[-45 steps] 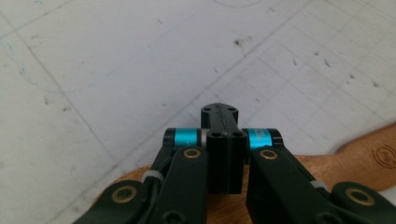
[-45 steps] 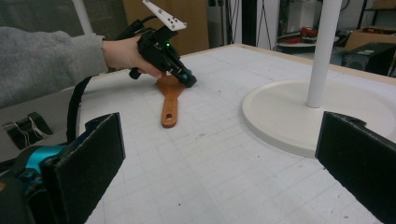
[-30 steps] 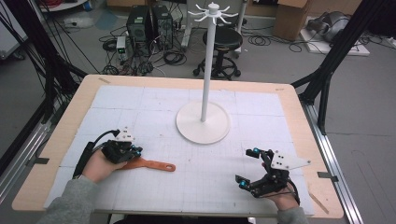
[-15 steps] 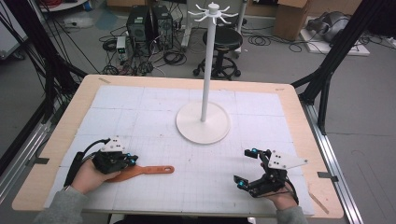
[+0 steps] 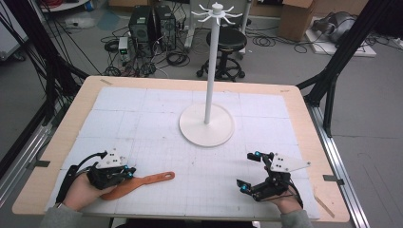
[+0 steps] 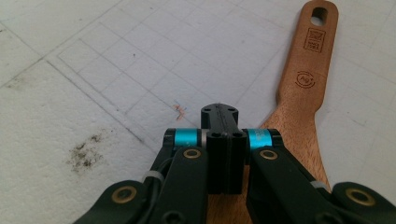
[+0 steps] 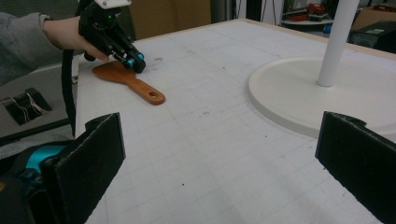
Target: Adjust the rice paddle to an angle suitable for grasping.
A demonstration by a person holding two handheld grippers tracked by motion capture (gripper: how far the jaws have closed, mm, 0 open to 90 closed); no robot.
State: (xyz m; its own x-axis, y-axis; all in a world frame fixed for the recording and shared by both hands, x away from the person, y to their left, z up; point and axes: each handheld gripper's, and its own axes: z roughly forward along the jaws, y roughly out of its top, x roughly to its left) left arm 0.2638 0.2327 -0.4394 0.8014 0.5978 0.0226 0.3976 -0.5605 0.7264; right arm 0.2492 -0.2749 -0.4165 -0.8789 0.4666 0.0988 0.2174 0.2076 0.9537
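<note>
Currently the left gripper (image 5: 127,172), jaws fully closed and empty, hovers over the wooden spatula's (image 5: 138,184) blade near the table's (image 5: 294,102) front-left corner; the right gripper (image 5: 251,172) stands wide open, empty.

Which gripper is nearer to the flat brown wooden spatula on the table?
Left. The left gripper, jaws shut, is right above the flat brown wooden spatula, over its broad end. The right gripper, jaws open, is far off at the table's other side.
</note>
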